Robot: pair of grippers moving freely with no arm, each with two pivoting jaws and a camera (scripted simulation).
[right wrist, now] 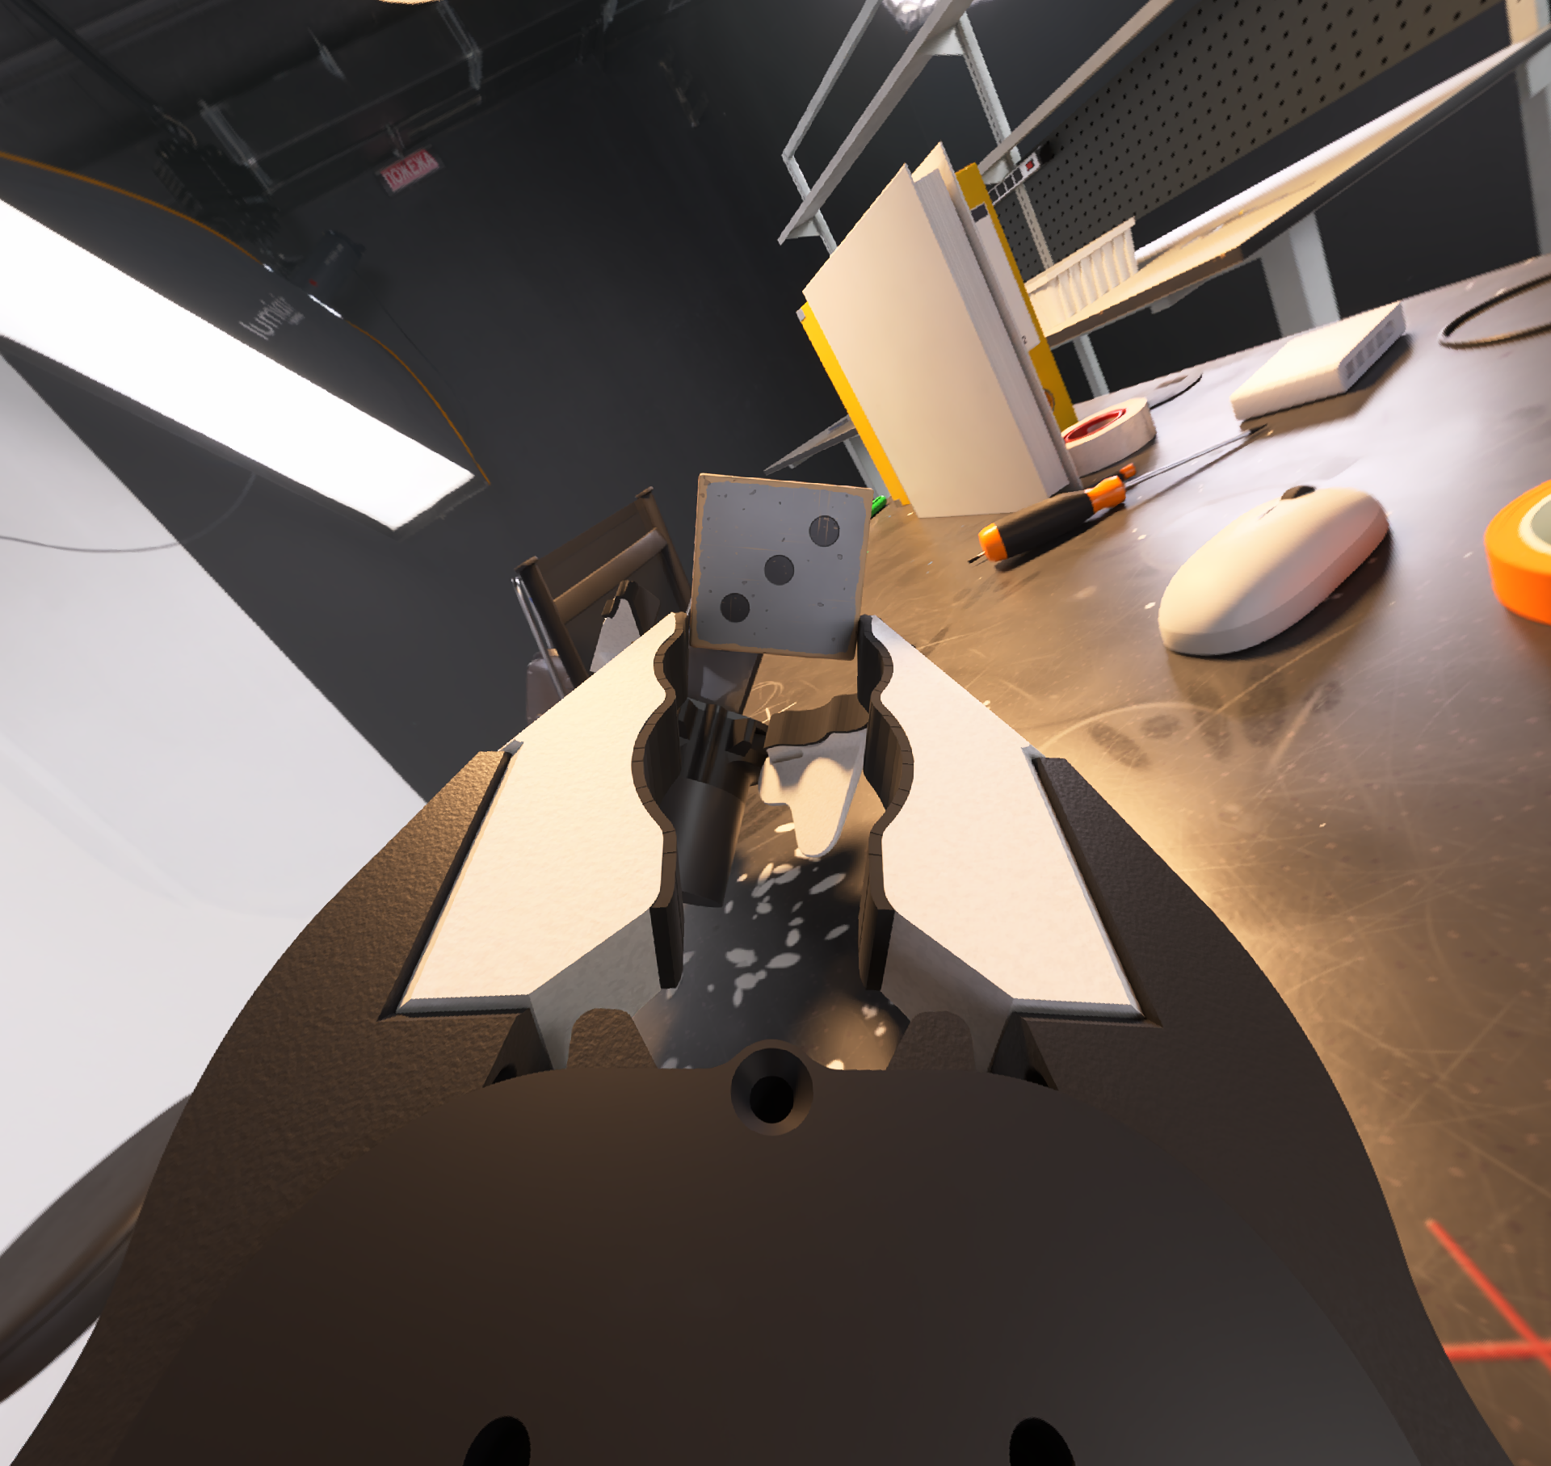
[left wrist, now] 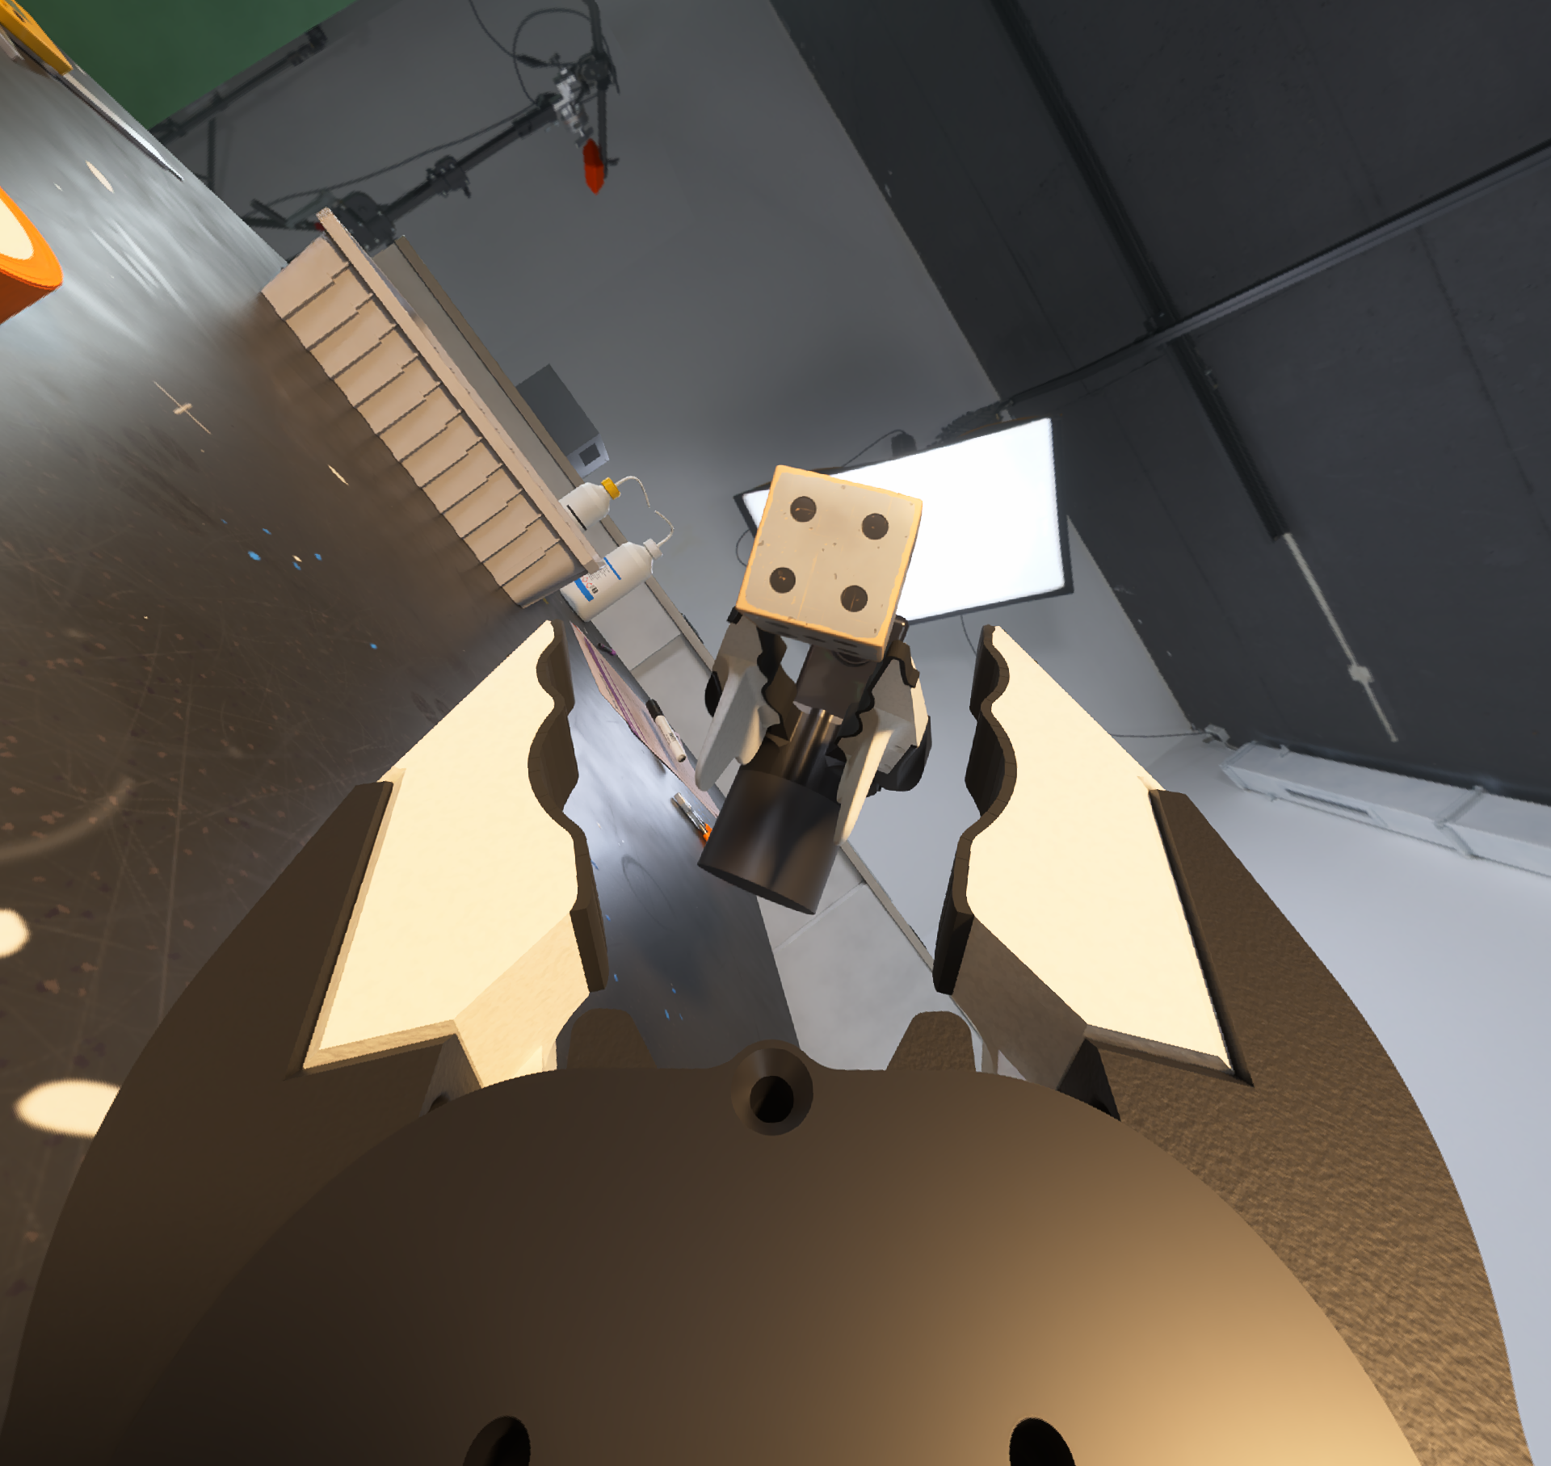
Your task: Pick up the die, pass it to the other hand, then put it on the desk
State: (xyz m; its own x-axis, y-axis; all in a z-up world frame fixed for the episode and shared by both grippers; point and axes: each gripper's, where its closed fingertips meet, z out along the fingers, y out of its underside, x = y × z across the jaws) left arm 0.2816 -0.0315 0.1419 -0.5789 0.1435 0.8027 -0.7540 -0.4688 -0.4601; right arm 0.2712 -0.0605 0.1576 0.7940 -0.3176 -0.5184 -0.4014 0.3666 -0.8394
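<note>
The pale, worn cube-shaped die with dark pips is sitting pinched between the tips of the right gripper, whose two white-faced fingers are closing on its lower edge and holding it up off the scratched dark metal desk, three pips showing to that gripper's own camera. Seen from the left wrist, the same die is hanging straight ahead and a little above the line of the left gripper, turning its four-pip face squarely toward it, while the right gripper is gripping it from the far side. The left gripper's jaws are standing wide apart with nothing between them, and the die is lying well beyond their tips, not yet inside the gap. The handover is turning on this facing arrangement: the two grippers are pointing at each other with the die between, so the left one appears to need a straight advance, slightly raised, until its fingers are flanking the free sides. A cube has no long axis, so matching the roll to the flat faces seems to matter most.
</note>
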